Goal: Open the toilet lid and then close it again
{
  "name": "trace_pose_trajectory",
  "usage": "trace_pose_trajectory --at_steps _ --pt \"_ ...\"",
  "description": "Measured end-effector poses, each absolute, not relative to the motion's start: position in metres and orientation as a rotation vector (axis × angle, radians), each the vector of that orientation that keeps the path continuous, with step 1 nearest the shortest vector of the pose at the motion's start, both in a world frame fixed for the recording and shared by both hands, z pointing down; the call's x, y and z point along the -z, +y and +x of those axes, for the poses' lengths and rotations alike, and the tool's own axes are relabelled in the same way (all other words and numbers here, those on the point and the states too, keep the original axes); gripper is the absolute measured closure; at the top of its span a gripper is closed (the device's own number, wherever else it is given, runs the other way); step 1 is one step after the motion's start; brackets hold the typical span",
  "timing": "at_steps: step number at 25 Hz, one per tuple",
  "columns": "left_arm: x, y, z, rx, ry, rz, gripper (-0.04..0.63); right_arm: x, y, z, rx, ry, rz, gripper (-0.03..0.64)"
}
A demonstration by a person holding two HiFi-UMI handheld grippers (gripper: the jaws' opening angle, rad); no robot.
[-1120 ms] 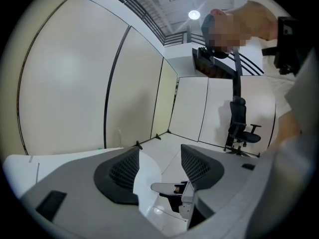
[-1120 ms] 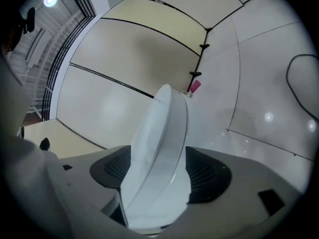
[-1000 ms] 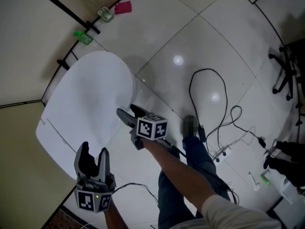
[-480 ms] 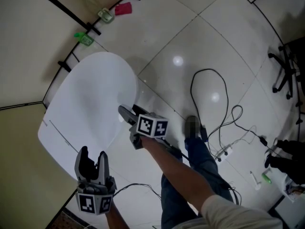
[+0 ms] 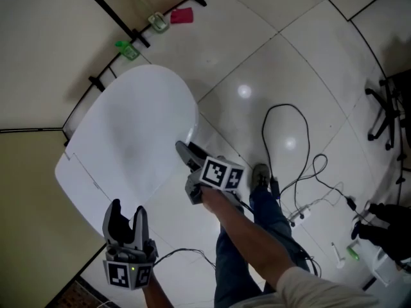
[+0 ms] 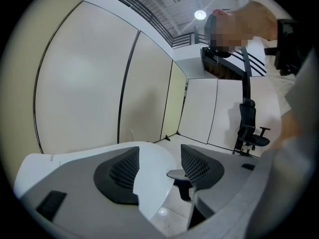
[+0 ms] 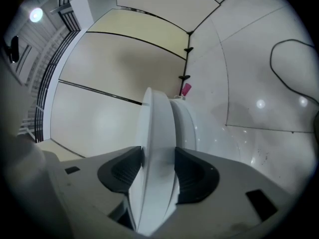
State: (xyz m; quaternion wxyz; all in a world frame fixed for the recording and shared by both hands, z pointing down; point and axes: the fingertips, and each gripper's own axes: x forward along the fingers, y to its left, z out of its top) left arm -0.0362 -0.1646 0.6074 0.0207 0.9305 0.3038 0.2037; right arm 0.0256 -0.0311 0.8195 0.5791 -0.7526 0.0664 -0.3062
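The white toilet lid (image 5: pixel 128 133) lies down over the bowl at the head view's left. My right gripper (image 5: pixel 188 154) is at the lid's front rim. In the right gripper view the lid's edge (image 7: pixel 154 128) runs between the two dark pads, the jaws are closing, and both pads press on the edge (image 7: pixel 157 171). My left gripper (image 5: pixel 126 215) hovers near the lid's rear left corner, open, with nothing between its fingers. In the left gripper view the lid (image 6: pixel 149 156) shows past the gap between the jaws (image 6: pixel 159 171).
Black cables (image 5: pixel 286 140) loop over the tiled floor to a power strip (image 5: pixel 299 213). A green object (image 5: pixel 128 49) and a pink one (image 5: pixel 182 15) lie by the partition wall. An office chair's base (image 5: pixel 387 111) stands at far right. The person's shoe (image 5: pixel 260 174) is close to the bowl.
The right gripper's jaws have closed in on the lid's front edge and the gripper has risen a little. The left gripper has drifted slightly.
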Motion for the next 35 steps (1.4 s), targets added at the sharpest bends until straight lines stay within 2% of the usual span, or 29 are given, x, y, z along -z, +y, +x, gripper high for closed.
trace_pose_trajectory --at_steps 13,26,29,30,35 --pt "-0.504 -0.254 -0.077 -0.364 0.549 3.007 0.337 -0.636 -0.081 -0.005 0.743 0.425 -2.26 0.425" --pt "-0.459 -0.376 -0.177 -0.277 0.052 3.039 0.337 -0.519 -0.228 -0.06 0.687 1.0 -2.643 0.436" --pt "-0.451 -0.393 -0.197 -0.229 -0.038 3.038 0.337 -0.506 -0.267 -0.075 0.639 1.158 -2.697 0.452" --pt "-0.451 -0.4 -0.203 -0.218 -0.066 3.035 0.337 -0.503 -0.282 -0.078 0.617 1.202 -2.711 0.528" --pt "-0.449 -0.433 -0.248 -0.137 -0.208 3.004 0.337 -0.491 -0.372 -0.109 0.534 1.534 -2.707 0.557"
